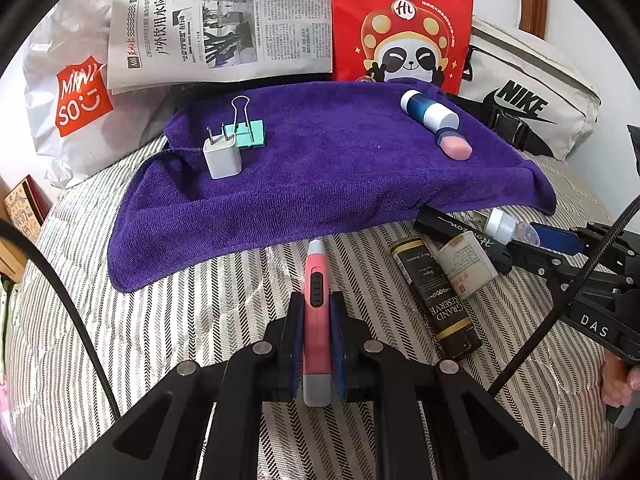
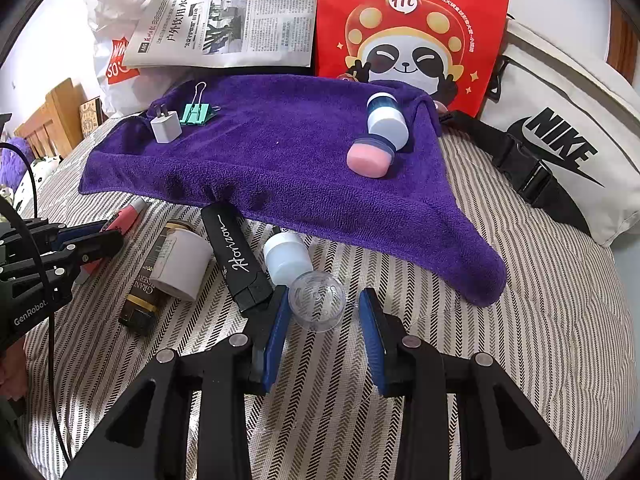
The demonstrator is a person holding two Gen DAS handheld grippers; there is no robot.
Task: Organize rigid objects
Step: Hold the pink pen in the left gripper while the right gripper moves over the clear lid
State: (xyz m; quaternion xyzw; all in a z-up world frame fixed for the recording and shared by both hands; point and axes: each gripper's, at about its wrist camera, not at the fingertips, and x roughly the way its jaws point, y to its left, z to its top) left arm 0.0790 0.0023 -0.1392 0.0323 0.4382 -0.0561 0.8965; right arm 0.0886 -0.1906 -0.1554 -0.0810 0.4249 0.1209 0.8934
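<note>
My left gripper is shut on a pink utility knife, held low over the striped bedding in front of the purple towel. My right gripper is open around a small clear bottle with a white cap lying on the bedding; the pads do not touch it. On the towel sit a white charger plug, a green binder clip, a blue-and-white container and a pink-lidded jar. The left gripper with the knife also shows in the right wrist view.
Beside the clear bottle lie a black "Horizon" box, a white-labelled jar and a black-gold tube. Behind the towel stand a newspaper, a red panda bag, a white Miniso bag and a Nike bag.
</note>
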